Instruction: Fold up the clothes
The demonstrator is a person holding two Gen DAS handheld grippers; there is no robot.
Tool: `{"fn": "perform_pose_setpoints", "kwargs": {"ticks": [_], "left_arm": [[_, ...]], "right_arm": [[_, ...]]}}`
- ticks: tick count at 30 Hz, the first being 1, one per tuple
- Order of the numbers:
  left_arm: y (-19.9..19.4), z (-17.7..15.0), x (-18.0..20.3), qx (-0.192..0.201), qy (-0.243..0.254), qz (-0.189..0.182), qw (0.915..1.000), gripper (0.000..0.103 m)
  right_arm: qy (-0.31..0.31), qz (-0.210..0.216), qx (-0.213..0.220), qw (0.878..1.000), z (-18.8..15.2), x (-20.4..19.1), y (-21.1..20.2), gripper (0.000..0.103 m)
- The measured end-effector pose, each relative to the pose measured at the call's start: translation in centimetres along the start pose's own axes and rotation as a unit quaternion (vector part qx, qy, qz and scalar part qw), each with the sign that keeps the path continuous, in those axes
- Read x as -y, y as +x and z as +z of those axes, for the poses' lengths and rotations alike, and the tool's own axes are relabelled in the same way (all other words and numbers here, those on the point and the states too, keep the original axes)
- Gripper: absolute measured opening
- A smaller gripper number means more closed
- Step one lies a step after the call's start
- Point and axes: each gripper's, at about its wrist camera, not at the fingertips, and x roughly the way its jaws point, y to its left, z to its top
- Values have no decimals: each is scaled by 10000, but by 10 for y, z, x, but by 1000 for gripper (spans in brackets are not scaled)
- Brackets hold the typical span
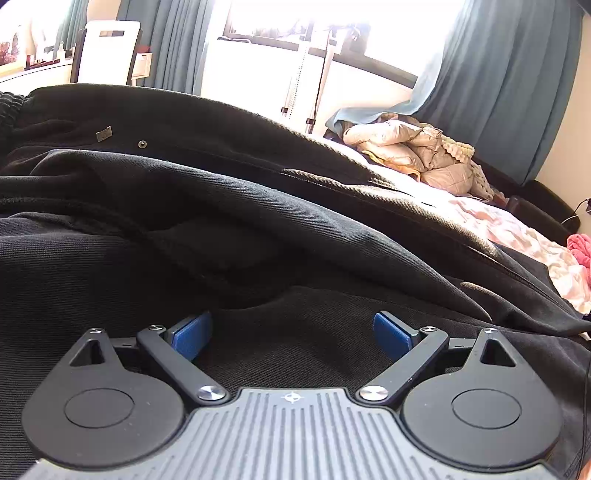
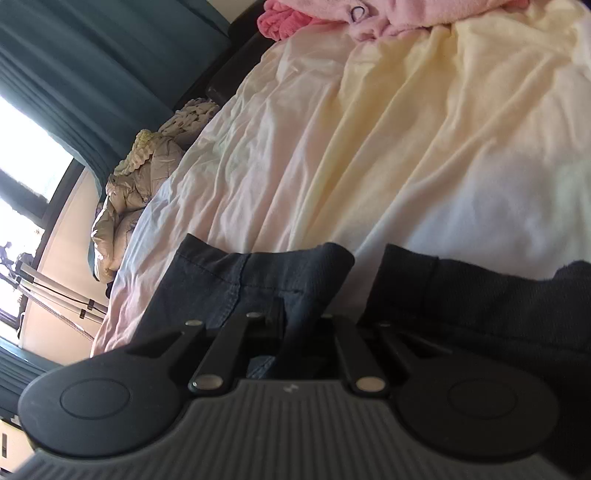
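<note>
Black trousers (image 1: 258,206), fine twill weave. My left gripper (image 1: 291,332): blue pads (image 1: 192,338), black links, grey ribbed body. Bed sheet (image 2: 388,147) cream to pale pink. Pink garment (image 2: 332,14). Teal curtains (image 1: 498,74). Beige quilted jacket (image 1: 410,147).

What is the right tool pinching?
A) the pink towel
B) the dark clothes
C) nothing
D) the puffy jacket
B: the right tool is shut on the hem of the dark clothes, while the pink towel and the puffy jacket lie far off on the bed.
</note>
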Motion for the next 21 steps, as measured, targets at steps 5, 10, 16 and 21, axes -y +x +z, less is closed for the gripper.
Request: {"fn": "perform_pose_setpoints", "kwargs": {"ticks": [5,10,16,21], "left_arm": [[-4,-1,4,67,61,-32,10000,95],[0,-4,4,24,73,45,10000,95],[1,-4,7,30,186,82,9998,95],[-1,-3,11,53,276,78,9996,95]], "right_arm": [[-364,46,651,9972,21,-32,-18,4],[-361,-549,459,9968,24,-6,-4,5],[-295,-342,225,9987,7,32,-1,20],[-885,-338,491,9943,10,22,-41,44]]}}
